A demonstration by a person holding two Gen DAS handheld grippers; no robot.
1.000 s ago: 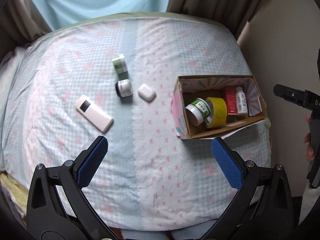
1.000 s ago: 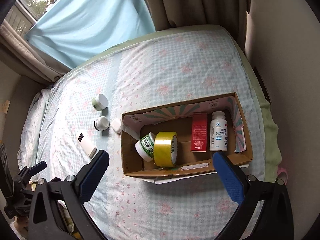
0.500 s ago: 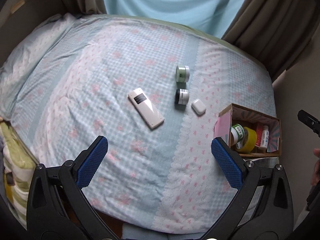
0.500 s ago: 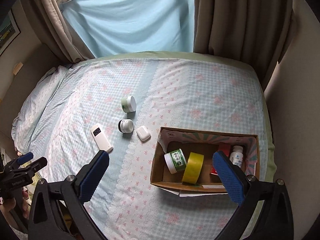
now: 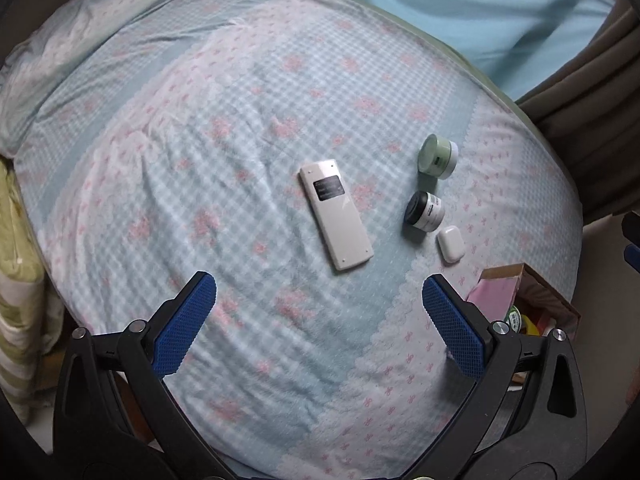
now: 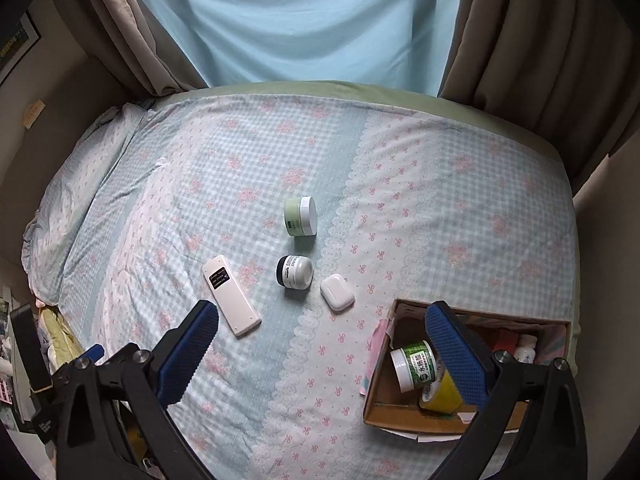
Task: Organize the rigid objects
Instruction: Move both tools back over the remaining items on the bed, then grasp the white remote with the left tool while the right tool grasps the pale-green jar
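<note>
A white remote (image 5: 336, 215) (image 6: 231, 295) lies on the bed. To its right lie a green jar (image 5: 437, 156) (image 6: 301, 216), a black-lidded white jar (image 5: 424, 211) (image 6: 294, 273) and a white earbud case (image 5: 451, 244) (image 6: 337, 292). A cardboard box (image 6: 404, 412) (image 5: 504, 285) at the bed's right edge holds a green-labelled tub (image 6: 414, 364), yellow tape (image 6: 440, 394), a red box and a white bottle. My left gripper (image 5: 319, 316) is open and empty, above the bed short of the remote. My right gripper (image 6: 320, 350) is open and empty, left of the box.
The bed has a blue and pink checked cover (image 6: 240, 160) with a pillow (image 6: 80, 184) at the left. Curtains (image 6: 540, 40) and a blue drape (image 6: 304, 20) hang behind. A wall runs along the right. Clutter sits by the bed's lower left (image 6: 24, 360).
Both grippers have swung left, from over the box towards the loose items on the bed. The remote and jars now sit nearer centre in both views. Both stay open.
</note>
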